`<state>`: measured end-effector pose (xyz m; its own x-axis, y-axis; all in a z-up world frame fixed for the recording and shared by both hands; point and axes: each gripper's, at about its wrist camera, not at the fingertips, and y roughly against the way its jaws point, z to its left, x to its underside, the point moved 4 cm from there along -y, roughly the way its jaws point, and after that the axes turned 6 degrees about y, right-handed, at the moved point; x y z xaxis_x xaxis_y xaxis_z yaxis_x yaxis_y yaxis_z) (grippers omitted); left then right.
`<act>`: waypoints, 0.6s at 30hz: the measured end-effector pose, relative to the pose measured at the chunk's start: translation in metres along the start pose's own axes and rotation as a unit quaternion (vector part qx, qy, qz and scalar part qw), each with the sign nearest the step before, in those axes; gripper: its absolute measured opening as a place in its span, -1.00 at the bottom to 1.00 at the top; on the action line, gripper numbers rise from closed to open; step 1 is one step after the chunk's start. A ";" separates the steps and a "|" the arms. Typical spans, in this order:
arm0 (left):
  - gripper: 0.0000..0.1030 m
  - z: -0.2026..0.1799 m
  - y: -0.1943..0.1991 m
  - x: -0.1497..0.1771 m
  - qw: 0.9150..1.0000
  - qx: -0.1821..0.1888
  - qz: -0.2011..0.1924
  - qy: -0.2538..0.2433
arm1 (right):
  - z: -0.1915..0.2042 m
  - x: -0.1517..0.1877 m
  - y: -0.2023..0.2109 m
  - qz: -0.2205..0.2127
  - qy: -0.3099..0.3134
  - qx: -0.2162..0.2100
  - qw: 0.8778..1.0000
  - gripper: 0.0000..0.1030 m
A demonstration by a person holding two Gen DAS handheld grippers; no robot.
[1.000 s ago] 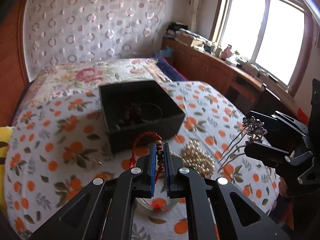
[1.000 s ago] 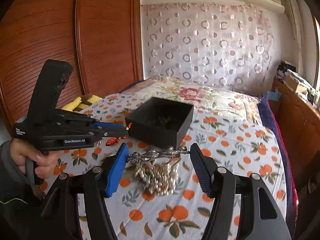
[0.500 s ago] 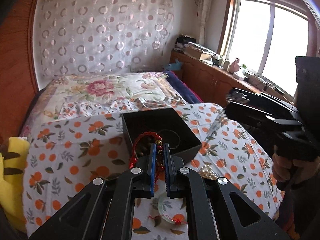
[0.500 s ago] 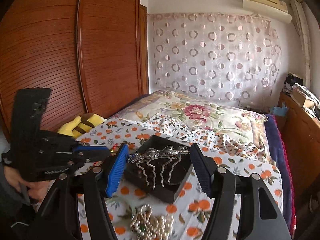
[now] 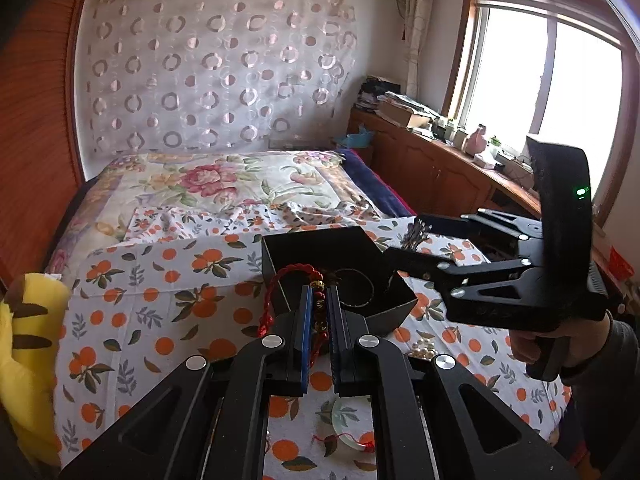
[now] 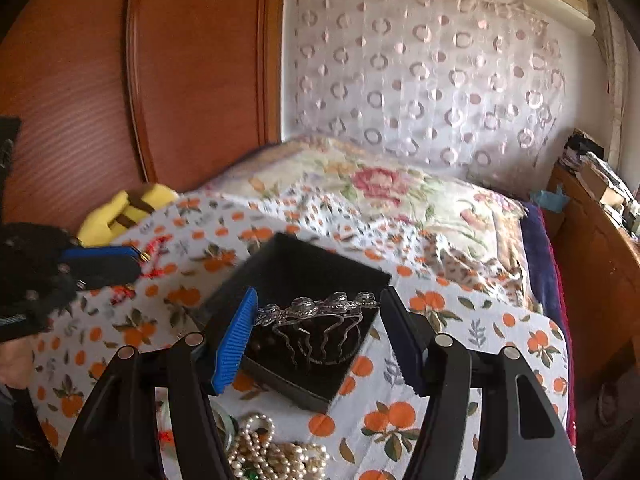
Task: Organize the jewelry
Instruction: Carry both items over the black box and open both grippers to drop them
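My left gripper (image 5: 319, 300) is shut on a red cord bracelet with brown and gold beads (image 5: 280, 280), held just in front of the open black box (image 5: 394, 308) on the bed. My right gripper (image 6: 316, 312) is shut on a silver hair comb (image 6: 320, 308), gripped end to end, hanging over the black box (image 6: 224, 300). The right gripper also shows in the left wrist view (image 5: 416, 240), over the box's right rim. Dark jewelry lies inside the box.
A pile of pearl strands (image 6: 272, 456) lies on the orange-print bedspread (image 5: 160, 320) near the box. A pale jade bangle with red cord (image 5: 348, 424) lies below my left gripper. A yellow plush toy (image 5: 24, 344) sits at the left bed edge.
Both grippers have lifted and moved towards the black box with their items. The hair comb now hangs over the box instead of over the pearls.
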<state>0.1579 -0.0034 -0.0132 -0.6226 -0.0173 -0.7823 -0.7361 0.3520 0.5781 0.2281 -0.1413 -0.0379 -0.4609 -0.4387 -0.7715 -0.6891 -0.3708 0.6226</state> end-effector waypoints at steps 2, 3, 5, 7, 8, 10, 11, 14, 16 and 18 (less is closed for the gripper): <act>-0.88 0.001 0.001 -0.001 1.000 -0.001 -0.001 0.001 | 0.000 0.001 -0.007 0.017 0.001 0.001 1.000 0.28; -0.88 0.001 0.002 -0.001 1.000 -0.001 -0.002 0.001 | 0.001 0.001 -0.010 0.026 0.003 -0.002 1.000 0.28; -0.88 0.002 0.002 -0.001 1.000 -0.002 -0.002 0.001 | 0.002 -0.001 -0.020 0.043 0.008 -0.001 0.999 0.28; -0.88 0.003 0.001 -0.001 1.000 -0.002 -0.002 0.001 | 0.004 -0.002 -0.031 0.054 0.007 -0.009 0.998 0.28; -0.88 0.004 0.001 -0.002 1.000 -0.003 -0.002 0.001 | 0.004 -0.003 -0.036 0.055 0.003 -0.015 0.998 0.29; -0.88 0.005 0.002 -0.004 1.000 -0.004 -0.002 0.001 | 0.005 -0.004 -0.041 0.052 -0.002 -0.022 0.998 0.32; -0.88 0.005 0.002 -0.005 1.000 -0.005 -0.002 0.001 | 0.004 -0.005 -0.041 0.049 -0.004 -0.022 0.999 0.38; -0.88 0.005 0.000 -0.008 1.000 -0.008 -0.001 -0.002 | -0.001 -0.007 -0.035 0.036 -0.018 -0.025 0.999 0.46; -0.88 0.004 -0.003 -0.012 1.000 -0.009 0.000 -0.004 | -0.004 -0.007 -0.030 0.028 -0.024 -0.025 0.999 0.46; -0.88 0.003 -0.007 -0.015 1.000 -0.009 0.001 -0.006 | -0.009 -0.005 -0.026 0.026 -0.028 -0.018 0.999 0.46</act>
<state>0.1729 -0.0027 -0.0065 -0.6216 -0.0050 -0.7833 -0.7390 0.3356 0.5842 0.2534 -0.1375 -0.0492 -0.5259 -0.4121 -0.7440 -0.6435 -0.3793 0.6649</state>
